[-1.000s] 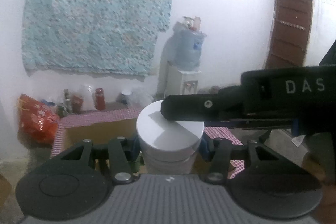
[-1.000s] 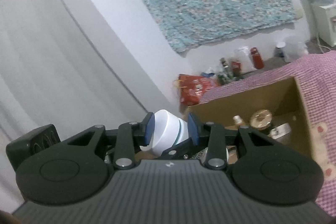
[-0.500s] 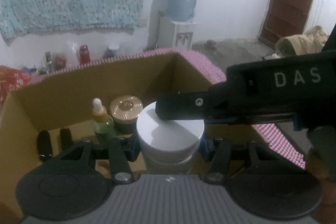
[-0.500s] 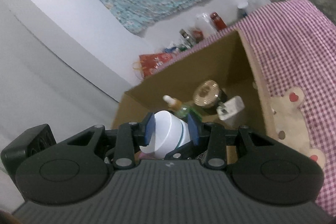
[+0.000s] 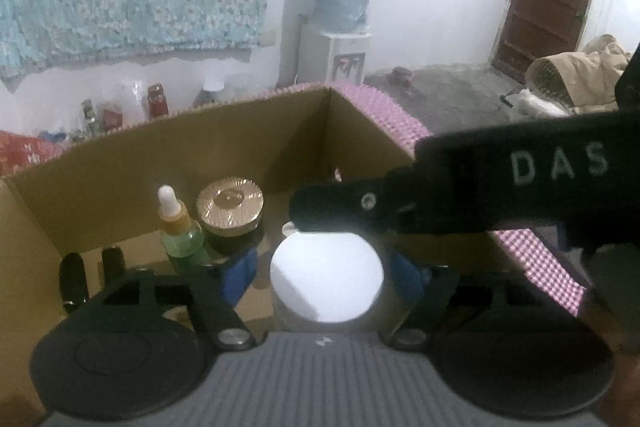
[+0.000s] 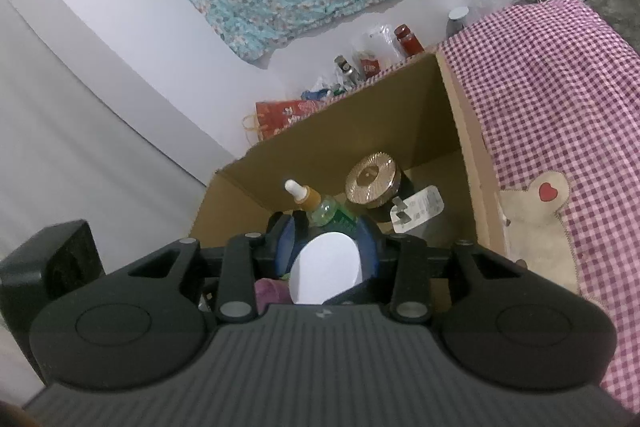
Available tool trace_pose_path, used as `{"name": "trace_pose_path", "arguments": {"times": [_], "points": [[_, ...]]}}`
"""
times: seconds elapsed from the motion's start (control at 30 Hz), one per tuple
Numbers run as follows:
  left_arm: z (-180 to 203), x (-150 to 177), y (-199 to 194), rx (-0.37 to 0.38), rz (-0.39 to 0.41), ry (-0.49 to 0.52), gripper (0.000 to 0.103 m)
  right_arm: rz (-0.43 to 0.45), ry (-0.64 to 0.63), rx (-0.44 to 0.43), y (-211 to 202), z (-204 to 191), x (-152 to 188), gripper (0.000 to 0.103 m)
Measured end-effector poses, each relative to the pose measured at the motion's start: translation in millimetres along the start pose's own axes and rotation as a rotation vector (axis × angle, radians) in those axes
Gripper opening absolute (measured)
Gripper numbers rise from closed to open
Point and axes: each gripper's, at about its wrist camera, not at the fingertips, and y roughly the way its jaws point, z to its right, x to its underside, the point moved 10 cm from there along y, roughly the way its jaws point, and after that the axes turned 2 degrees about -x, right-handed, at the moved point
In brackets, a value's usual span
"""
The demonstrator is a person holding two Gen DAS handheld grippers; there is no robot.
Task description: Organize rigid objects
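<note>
A white jar with a flat round lid (image 5: 326,287) sits low inside a cardboard box (image 5: 120,163). My left gripper (image 5: 324,273) straddles the jar. Its jaws are opening, and the blue pads (image 5: 240,269) stand clear of the jar's sides. A black finger of my right gripper (image 5: 340,211) crosses in from the right at the jar's far edge. In the right wrist view my right gripper (image 6: 326,249) is shut on the white jar (image 6: 324,271), with a blue pad on each side.
Standing in the box are a green dropper bottle (image 5: 180,227), a gold-lidded dark jar (image 5: 231,203), two black tubes (image 5: 74,279) and a white plug (image 6: 418,207). The box rests on a pink checked cloth (image 6: 540,87). A water dispenser (image 5: 344,11) stands by the far wall.
Both grippers came down into the box with the white jar. The left gripper's jaws then spread off the jar, while the right gripper kept its grip.
</note>
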Motion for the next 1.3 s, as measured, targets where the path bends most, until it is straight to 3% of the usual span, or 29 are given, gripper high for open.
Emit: {"name": "trace_pose_path", "arguments": {"times": [0.27,0.33,0.47,0.67,0.7,0.8,0.93,1.03,1.2,1.3], "points": [[14.4,-14.2,-69.2,-0.038,0.167,0.013,0.102,0.157,-0.009,-0.039,-61.6,-19.2,-13.5,0.048],[14.1,-15.7,-95.7,-0.092,0.219,-0.014,0.103,0.204,-0.026,-0.041,-80.9,-26.5,-14.0,0.054],[9.5,-14.2,-129.3,-0.248,0.243,-0.049,0.103,0.303,-0.082,-0.005,-120.7,-40.7,-10.0,0.080],[3.0,-10.0,-160.7,-0.412,0.237,-0.074,0.103,0.408,-0.169,0.083,-167.2,-56.5,3.5,0.102],[1.9,-9.0,-162.6,-0.432,0.225,-0.084,0.103,0.418,-0.182,0.096,-172.9,-58.9,5.7,0.102],[-1.1,-3.8,-166.3,-0.438,0.210,-0.115,0.103,0.433,-0.212,0.134,-187.3,-65.1,14.8,0.102],[-1.5,8.8,-162.4,-0.362,0.150,-0.134,0.103,0.428,-0.236,0.206,-197.3,-65.2,28.0,0.102],[-10.8,24.2,-160.0,-0.339,0.124,-0.209,0.103,0.402,-0.262,0.287,-196.5,-59.1,38.8,0.102],[-32.8,49.3,-152.9,-0.330,0.061,-0.306,0.103,0.318,-0.317,0.421,-170.2,-48.6,59.0,0.102],[-40.3,57.5,-149.5,-0.370,0.045,-0.307,0.103,0.245,-0.343,0.443,-142.9,-48.6,67.4,0.102]]}}
